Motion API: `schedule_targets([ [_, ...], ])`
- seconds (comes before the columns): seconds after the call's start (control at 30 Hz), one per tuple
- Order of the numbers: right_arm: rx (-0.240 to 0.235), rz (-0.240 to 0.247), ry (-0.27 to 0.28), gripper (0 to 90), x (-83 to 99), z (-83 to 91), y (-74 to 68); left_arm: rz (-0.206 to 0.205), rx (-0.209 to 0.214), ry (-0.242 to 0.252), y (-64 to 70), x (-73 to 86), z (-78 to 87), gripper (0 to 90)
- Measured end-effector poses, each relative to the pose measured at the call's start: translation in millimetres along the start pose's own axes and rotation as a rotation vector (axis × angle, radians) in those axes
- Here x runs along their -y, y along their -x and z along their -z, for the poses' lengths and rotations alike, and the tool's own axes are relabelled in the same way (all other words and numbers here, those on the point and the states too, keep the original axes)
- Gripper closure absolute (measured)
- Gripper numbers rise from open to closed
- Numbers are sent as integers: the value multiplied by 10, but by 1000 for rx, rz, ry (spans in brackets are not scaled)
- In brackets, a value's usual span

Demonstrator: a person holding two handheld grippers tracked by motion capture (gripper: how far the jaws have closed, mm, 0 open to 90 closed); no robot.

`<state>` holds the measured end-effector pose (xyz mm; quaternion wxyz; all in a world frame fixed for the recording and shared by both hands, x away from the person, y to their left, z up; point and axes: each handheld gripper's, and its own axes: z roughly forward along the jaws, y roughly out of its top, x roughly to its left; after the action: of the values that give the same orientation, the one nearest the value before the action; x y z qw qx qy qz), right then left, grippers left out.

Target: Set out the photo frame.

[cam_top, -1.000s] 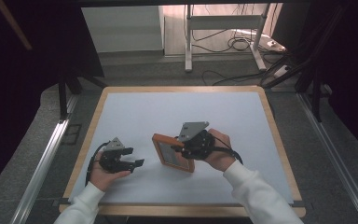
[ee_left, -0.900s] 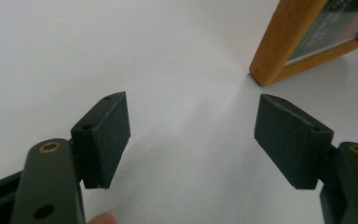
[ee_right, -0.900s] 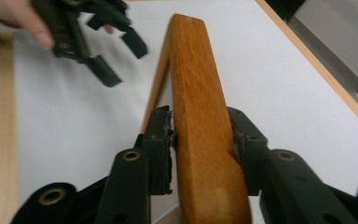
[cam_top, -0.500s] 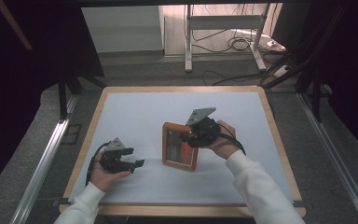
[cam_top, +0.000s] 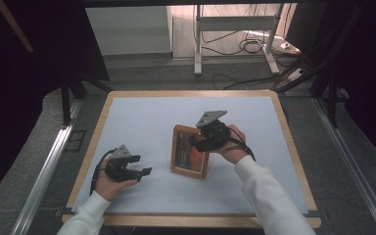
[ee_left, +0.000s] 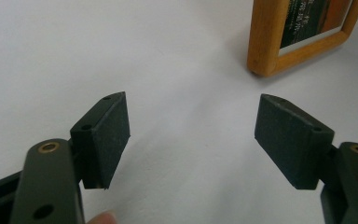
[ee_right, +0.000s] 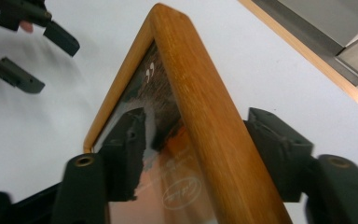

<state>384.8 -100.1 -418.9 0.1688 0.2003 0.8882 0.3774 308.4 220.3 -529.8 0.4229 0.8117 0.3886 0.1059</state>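
Note:
A wooden picture frame (cam_top: pixel 188 155) with a dark and orange print under glass stands tilted near the middle of the white table top (cam_top: pixel 142 117). My right gripper (cam_top: pixel 199 142) is shut on its right rail; in the right gripper view one pad presses the glass and the other the back of the picture frame (ee_right: pixel 193 79). My left gripper (cam_top: pixel 144 173) rests low at the front left, open and holding nothing. In the left gripper view the left gripper (ee_left: pixel 193 140) has its jaws spread wide over bare table, with a corner of the picture frame (ee_left: pixel 265 42) ahead at the upper right.
The table has a wooden rim (cam_top: pixel 293 147). Beyond its far edge are a metal stand (cam_top: pixel 198 44) and cables (cam_top: pixel 254 46) on the floor. The left gripper (ee_right: pixel 32 51) shows far off in the right gripper view.
My right gripper has carried the picture frame away from the person and a little to the right, raising it more upright. The left gripper has barely moved.

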Motion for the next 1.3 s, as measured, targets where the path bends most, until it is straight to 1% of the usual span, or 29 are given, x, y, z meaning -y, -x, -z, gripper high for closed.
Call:
schedule_targets([
  [0.1,30,-31,27,307,22,51,-4,2,-1,1,-1,0,4,265],
  [0.13,32,-46,38,294,34,79,-1,-3,-1,-2,-5,0,7,265],
  [0.2,41,-78,60,267,66,142,0,-1,0,-2,-3,-1,7,264],
  [0.27,40,-102,82,244,116,218,-5,2,-1,3,-1,-1,7,264],
  [0.37,60,-137,111,211,230,344,-29,1,-3,3,-4,-1,7,264],
  [0.47,63,-185,142,206,387,458,-59,3,-1,-1,3,-1,0,264],
  [0.5,57,-199,148,206,446,485,-71,5,-1,-2,8,-1,-1,264],
  [0.6,45,-211,151,207,623,537,-116,4,-1,-2,13,-2,-4,263],
  [0.7,34,-232,147,216,777,551,-168,0,-1,-8,-1,-5,-5,263],
  [0.83,27,-235,136,247,905,538,-240,5,-4,-10,9,-5,-9,263],
  [0.9,27,-236,133,293,942,528,-268,2,-4,-11,14,-5,-13,263],
  [0.97,33,-231,129,368,986,518,-312,1,-2,-10,19,-6,-12,264],
  [1.03,35,-232,124,528,1025,508,-361,0,-3,-7,22,-7,-10,263],
  [1.07,27,-227,121,607,1042,499,-390,0,-3,-6,22,-7,-10,263],
  [1.17,-7,-196,101,774,1080,448,-474,1,-1,-6,23,-5,-11,263],
  [1.23,-25,-177,77,859,1095,393,-526,0,1,-5,23,-5,-10,263],
  [1.3,-41,-155,56,900,1102,328,-573,-6,1,-4,21,-5,-5,263],
])
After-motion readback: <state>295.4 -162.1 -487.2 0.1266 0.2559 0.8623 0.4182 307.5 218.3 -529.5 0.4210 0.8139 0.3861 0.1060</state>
